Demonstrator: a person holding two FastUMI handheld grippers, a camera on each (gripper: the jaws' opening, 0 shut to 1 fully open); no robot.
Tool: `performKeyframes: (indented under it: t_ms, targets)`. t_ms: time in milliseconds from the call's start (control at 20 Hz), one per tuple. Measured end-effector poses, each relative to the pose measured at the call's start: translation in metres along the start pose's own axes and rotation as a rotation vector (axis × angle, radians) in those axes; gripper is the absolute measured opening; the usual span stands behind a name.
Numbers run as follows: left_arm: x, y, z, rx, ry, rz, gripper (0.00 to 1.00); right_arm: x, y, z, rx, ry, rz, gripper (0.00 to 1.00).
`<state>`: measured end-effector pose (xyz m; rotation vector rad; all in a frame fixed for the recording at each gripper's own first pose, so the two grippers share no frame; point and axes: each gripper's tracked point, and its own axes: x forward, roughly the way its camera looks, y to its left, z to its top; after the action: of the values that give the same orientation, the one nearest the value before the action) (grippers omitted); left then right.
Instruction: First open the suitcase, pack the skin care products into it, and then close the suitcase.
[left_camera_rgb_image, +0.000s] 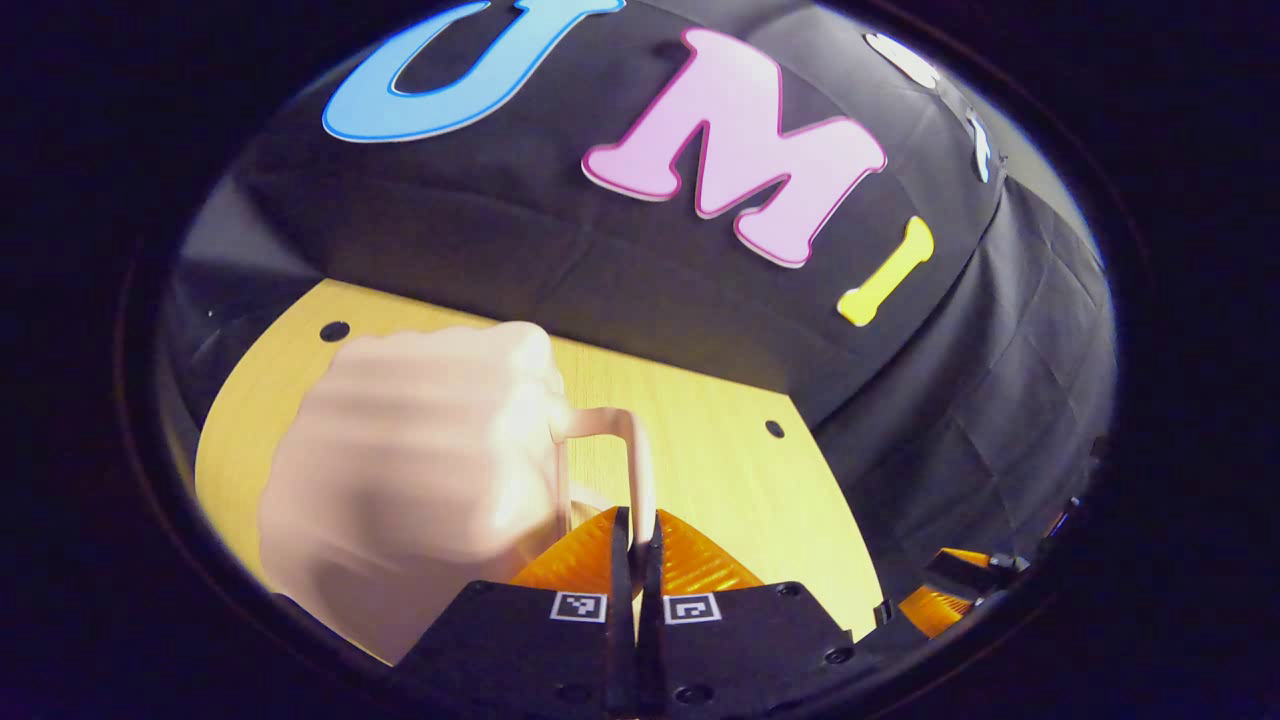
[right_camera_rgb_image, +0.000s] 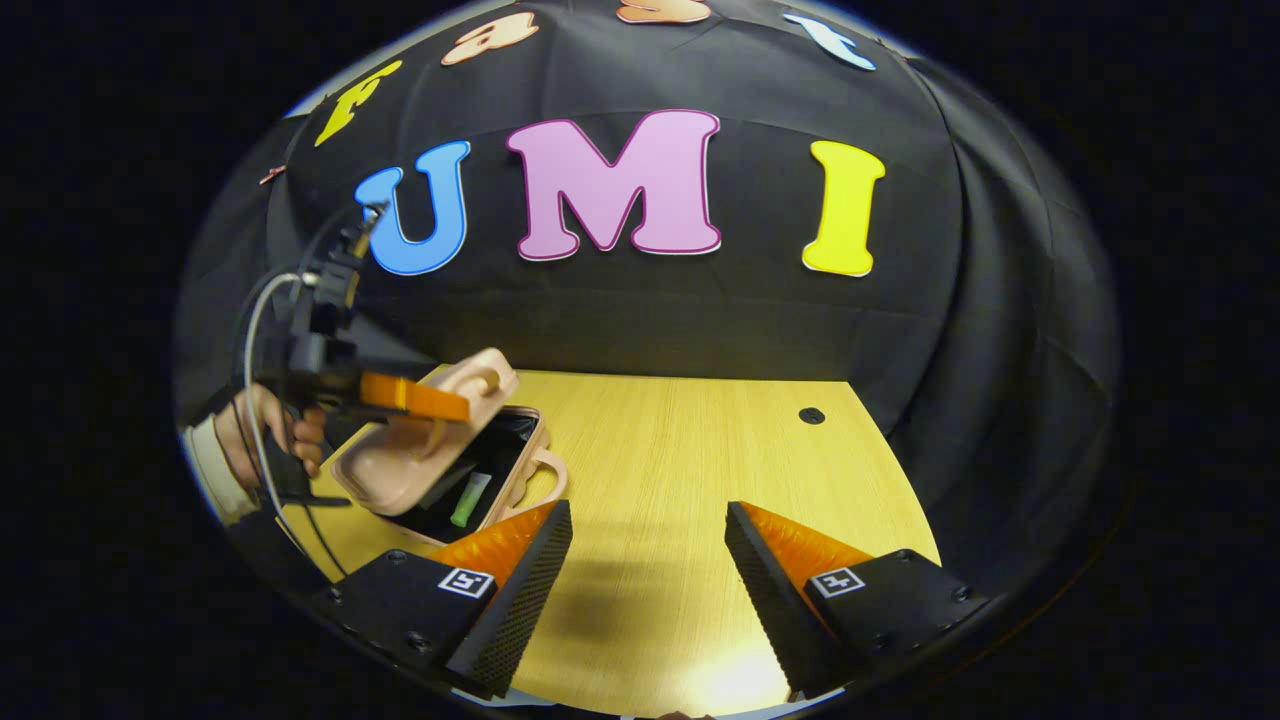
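Observation:
A pink suitcase lies at the left of the wooden table in the right gripper view, its lid half raised. A green tube lies in its dark inside. My left gripper, held by a hand, grips the lid from above. In the left gripper view, my left gripper is shut on the lid's thin pink handle, and the blurred lid looms to the left. My right gripper hangs open over bare table, right of the suitcase.
The tabletop has small round holes near its far corners. Black cloth walls close in behind and to the right. A second pink handle juts from the suitcase base toward my right gripper.

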<state>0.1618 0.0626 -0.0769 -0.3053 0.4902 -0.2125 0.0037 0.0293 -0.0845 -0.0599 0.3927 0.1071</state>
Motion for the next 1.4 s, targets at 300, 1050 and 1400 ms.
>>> performKeyframes:
  t_ms: [300, 1050, 1400]
  targets:
    - [0.023, 0.004, -0.032, -0.008, 0.070, 0.158, 0.11, -0.008, -0.032, -0.012, 0.032, 0.010, 0.032, 0.98]
    - [-0.170, -0.068, 0.030, 0.199, -0.477, 0.144, 0.96, -0.042, -0.037, 0.017, 0.145, -0.116, -0.023, 0.97]
    - [-0.282, -0.045, 0.010, 0.207, -0.686, 0.201, 0.96, -0.093, 0.024, 0.036, 0.077, -0.323, -0.042, 0.97]
